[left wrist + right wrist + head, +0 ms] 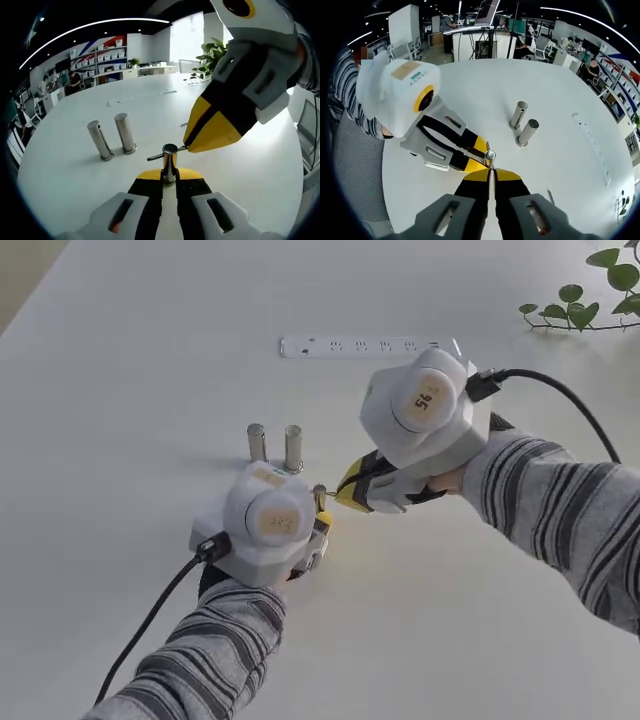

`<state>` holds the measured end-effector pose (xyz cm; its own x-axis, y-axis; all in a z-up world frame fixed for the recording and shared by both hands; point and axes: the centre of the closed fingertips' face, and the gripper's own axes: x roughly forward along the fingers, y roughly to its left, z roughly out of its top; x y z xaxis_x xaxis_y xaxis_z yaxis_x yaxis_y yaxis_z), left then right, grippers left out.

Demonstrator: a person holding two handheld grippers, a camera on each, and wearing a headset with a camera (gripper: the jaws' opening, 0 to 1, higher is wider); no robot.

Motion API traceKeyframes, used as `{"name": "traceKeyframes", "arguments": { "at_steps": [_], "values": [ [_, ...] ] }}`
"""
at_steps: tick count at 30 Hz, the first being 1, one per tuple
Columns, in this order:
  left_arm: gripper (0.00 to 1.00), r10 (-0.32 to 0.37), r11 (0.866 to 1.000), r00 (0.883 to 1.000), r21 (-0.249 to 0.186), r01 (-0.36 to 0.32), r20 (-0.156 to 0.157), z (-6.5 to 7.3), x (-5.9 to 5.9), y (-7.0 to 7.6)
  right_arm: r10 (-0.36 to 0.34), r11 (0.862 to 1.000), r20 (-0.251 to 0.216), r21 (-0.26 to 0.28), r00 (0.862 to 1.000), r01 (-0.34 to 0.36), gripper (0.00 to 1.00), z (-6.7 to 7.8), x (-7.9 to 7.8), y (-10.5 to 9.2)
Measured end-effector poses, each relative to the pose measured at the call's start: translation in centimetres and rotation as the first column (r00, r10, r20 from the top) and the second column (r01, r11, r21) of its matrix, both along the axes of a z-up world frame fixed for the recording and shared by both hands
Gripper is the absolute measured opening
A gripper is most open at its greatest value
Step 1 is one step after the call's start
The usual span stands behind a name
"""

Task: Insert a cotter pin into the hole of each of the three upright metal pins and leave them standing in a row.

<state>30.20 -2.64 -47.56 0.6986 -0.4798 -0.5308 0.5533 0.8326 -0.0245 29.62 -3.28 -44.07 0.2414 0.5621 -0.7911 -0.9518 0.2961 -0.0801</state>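
Observation:
My left gripper is shut on the lower part of an upright metal pin that stands on the white table. My right gripper is shut on a thin cotter pin, which lies across the pin's top with its tip poking out on the far side. In the head view the right gripper meets the held pin from the right, and the left gripper grips it from below. Two more metal pins stand upright side by side just behind.
A white power strip lies at the back of the table. Plant leaves hang over the far right corner. Black cables trail from both grippers. A small thin item lies on the table near my right gripper.

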Motion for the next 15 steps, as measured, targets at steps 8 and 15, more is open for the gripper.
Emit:
{"name": "traceKeyframes", "arguments": {
  "at_steps": [8,15],
  "values": [
    [0.05,0.0,1.0,1.0,0.002,0.0,0.0,0.07,-0.08,0.04,-0.012,1.0,-0.01,0.022,1.0,0.012,0.0,0.08,-0.17,0.39],
    [0.05,0.003,1.0,1.0,0.008,-0.003,0.005,0.08,-0.02,0.06,-0.034,0.998,-0.024,0.045,0.999,0.035,0.0,0.14,-0.23,0.28]
  ]
}}
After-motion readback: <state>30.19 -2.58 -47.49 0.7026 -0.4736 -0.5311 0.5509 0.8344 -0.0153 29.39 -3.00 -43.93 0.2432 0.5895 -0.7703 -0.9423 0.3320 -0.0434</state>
